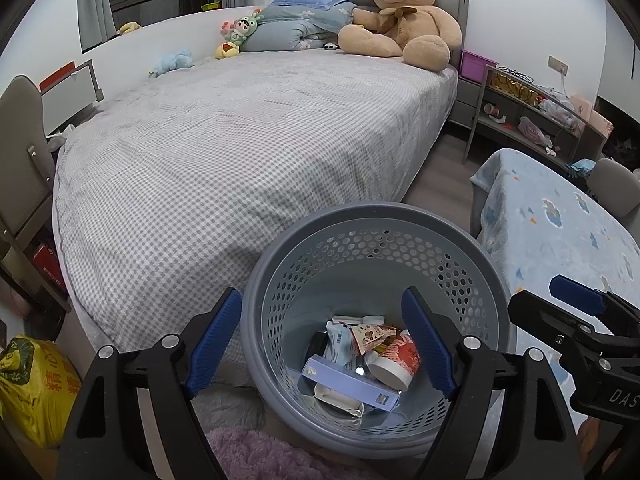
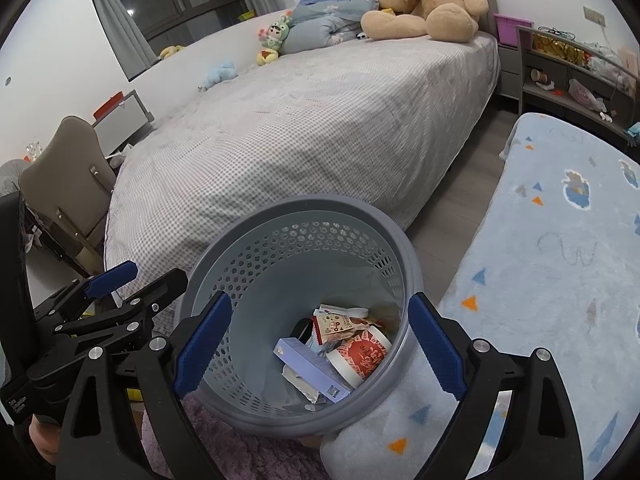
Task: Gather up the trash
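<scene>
Standing at the foot of a gray checked bed (image 1: 248, 136), a gray perforated wastebasket (image 1: 372, 232) holds the collected trash: a red-and-white paper cup (image 1: 396, 360) lying on its side, a pale purple box (image 1: 348, 384), a snack wrapper (image 1: 370, 338) and a light blue packet (image 1: 338, 344), all heaped together at the bottom of the basket.

The left gripper (image 1: 324, 340) hangs over the basket's near rim with its blue-padded jaws spread wide and nothing between them; one pad sits outside the basket's wall, the other over its inside. The right gripper (image 2: 320, 344) is likewise spread apart and empty above the basket's mouth, its two pads flanking the trash from that side's view. Each tool shows at the edge of the other's camera, beside the basket.

A light blue blanket (image 2: 560, 264) with cloud prints lies just beside the basket, opposite the bed, and a purple fuzzy rug (image 1: 256, 456) lies just in front of the basket. A large tan teddy bear (image 1: 404, 16) sits at the bed's far end, well apart from the basket. A yellow bag (image 1: 32, 384) rests on the floor off to the basket's near side, by the corner of the bed.
</scene>
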Demonstrator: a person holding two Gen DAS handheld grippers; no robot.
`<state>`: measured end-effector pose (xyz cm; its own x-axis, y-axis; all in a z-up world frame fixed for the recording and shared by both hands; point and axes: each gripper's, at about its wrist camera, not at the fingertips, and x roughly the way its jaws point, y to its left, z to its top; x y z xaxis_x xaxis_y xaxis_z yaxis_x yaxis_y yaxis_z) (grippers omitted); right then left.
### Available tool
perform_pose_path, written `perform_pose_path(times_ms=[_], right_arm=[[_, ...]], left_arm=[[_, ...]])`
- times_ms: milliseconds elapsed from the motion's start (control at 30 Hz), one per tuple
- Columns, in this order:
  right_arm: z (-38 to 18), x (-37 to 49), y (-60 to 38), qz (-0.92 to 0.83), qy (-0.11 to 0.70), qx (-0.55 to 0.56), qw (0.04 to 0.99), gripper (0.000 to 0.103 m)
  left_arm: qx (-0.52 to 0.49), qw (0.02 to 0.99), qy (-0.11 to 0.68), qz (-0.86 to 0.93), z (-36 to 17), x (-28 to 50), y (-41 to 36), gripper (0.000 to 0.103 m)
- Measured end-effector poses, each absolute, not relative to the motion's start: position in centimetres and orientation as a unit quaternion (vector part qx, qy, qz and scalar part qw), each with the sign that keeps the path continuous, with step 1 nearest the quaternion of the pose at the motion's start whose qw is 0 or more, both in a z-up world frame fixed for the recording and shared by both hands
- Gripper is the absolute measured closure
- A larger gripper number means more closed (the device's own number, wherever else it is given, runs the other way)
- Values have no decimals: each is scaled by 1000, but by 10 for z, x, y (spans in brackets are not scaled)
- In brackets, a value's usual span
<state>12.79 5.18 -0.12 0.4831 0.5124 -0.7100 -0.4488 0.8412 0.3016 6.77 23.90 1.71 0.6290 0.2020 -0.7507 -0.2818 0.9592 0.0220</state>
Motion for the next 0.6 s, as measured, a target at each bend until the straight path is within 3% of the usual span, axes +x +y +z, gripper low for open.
perform_pose_path(times_ms=[600], right_arm=[[2, 127, 50, 279, 421, 36, 862, 15]], left_arm=[[-52, 899, 413, 135, 17, 68, 240, 24]])
